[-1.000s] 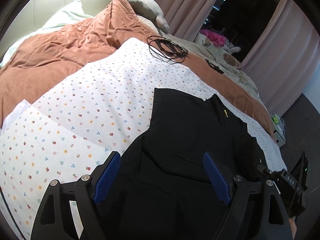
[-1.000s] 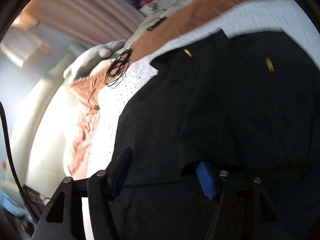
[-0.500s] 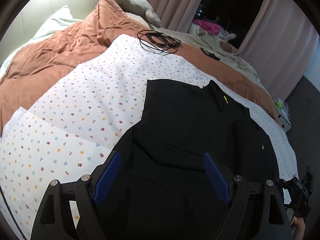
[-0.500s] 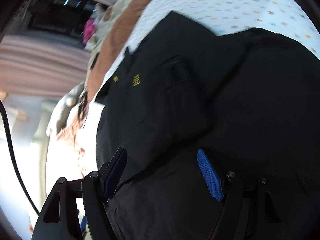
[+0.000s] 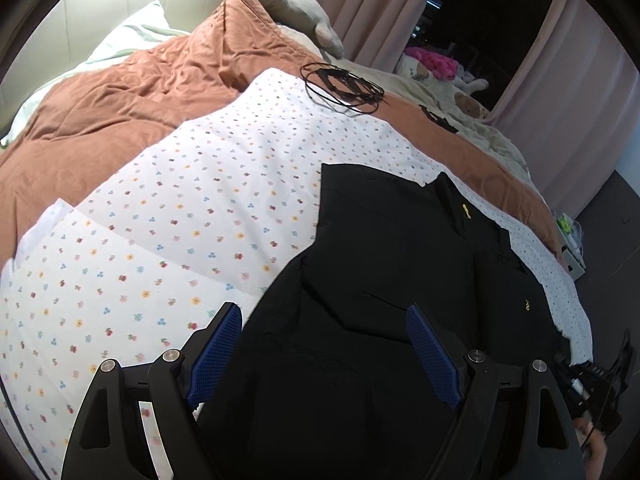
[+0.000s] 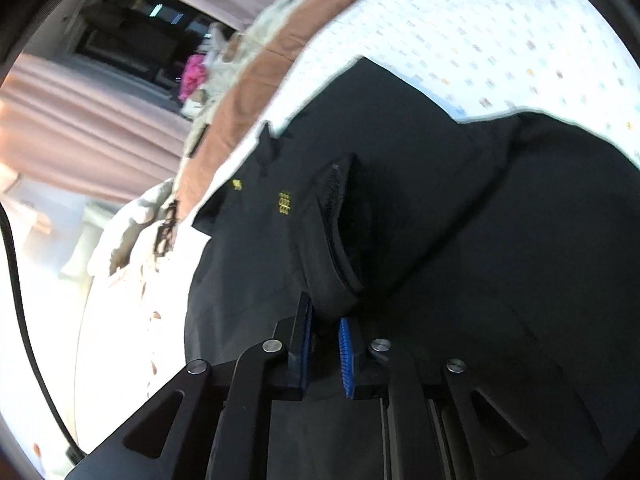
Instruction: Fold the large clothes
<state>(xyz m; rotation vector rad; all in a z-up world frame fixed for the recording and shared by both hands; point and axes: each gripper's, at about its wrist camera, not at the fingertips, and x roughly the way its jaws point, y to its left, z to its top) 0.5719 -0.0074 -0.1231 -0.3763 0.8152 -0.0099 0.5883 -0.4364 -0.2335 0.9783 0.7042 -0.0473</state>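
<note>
A large black shirt [image 5: 400,272] with small yellow marks lies spread on a white floral sheet [image 5: 180,216] on a bed. My left gripper [image 5: 324,352] is open and empty, hovering over the shirt's near part. In the right wrist view my right gripper [image 6: 324,344] is shut on a raised fold of the black shirt [image 6: 336,240], near a sleeve cuff. The right gripper also shows at the left wrist view's lower right edge [image 5: 596,384].
A rust-brown duvet [image 5: 120,92] covers the bed behind the sheet. A coil of black cable [image 5: 344,88] lies at the sheet's far edge. Pillows, plush toys [image 5: 436,66] and pink curtains [image 5: 368,4] are at the back. The bed's right edge drops to a dark floor.
My right gripper has closed on a fold of the black shirt; it was open half a second ago. The left gripper has stayed open and shifted only slightly.
</note>
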